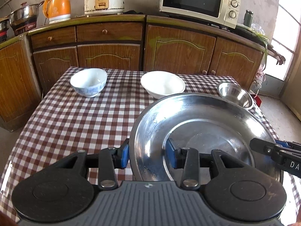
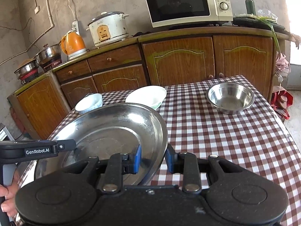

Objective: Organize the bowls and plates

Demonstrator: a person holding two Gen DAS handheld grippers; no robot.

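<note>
Nearest to both cameras is the steel plate (image 1: 203, 131), held off the checked tablecloth (image 1: 75, 124) by two grippers at once. The left gripper (image 1: 149, 155) has its jaws narrow and closed on the plate's left rim, one blue pad outside and one inside. The right gripper (image 2: 153, 158) does the same on the right rim (its tip is also visible at the right edge of the left wrist view).

To carry this well, I think both hands must stay at the same height and keep the same distance from each other, because the rim is thin and smooth and can slip from the pads if the plate tilts.

Farther on the table stand three bowls, well apart: the blue-patterned bowl (image 1: 88, 82) at far left, the white bowl (image 1: 162, 84) in the middle, the steel bowl (image 2: 230, 98) at far right. Probably the plate should be put down in the free area, low and flat, before the jaws release it.
</note>
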